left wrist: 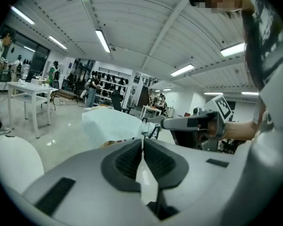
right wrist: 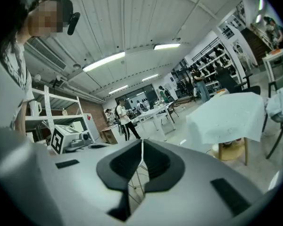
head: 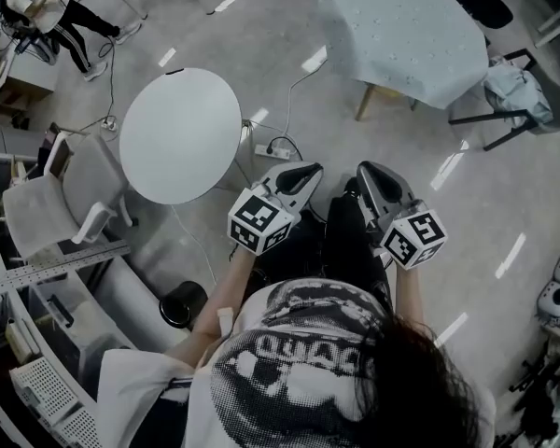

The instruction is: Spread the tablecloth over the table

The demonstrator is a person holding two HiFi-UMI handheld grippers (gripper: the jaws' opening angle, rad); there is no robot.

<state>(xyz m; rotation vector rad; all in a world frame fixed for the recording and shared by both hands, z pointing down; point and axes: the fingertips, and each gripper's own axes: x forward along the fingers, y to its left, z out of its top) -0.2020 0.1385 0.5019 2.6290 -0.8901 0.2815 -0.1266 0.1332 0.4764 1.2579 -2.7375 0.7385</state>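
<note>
There are two grippers, held side by side near the person's body and pointing away from it. The left gripper has its jaws together with nothing between them; its own view shows only a thin slit between the dark pads. The right gripper is also closed and empty, its pads meeting at the tips. Each carries one cube with square markers. The two are near each other but not touching.

One tablecloth, pale with small dots, lies spread over a table at the far right. It covers the whole tabletop and hangs down over the edges. One wooden leg shows beneath it in the head view. The cloth is well apart from both grippers, and neither touches it.

A second table, round and white with a bare tabletop, stands to the left of the grippers. There are two chairs. One white chair is just beside the round table at the left. One dark-framed chair, carrying a pale bundle of fabric, is just beside the covered table at the far right. One black bin stands on the floor near the person's left side. One other person stands at the far left.
</note>
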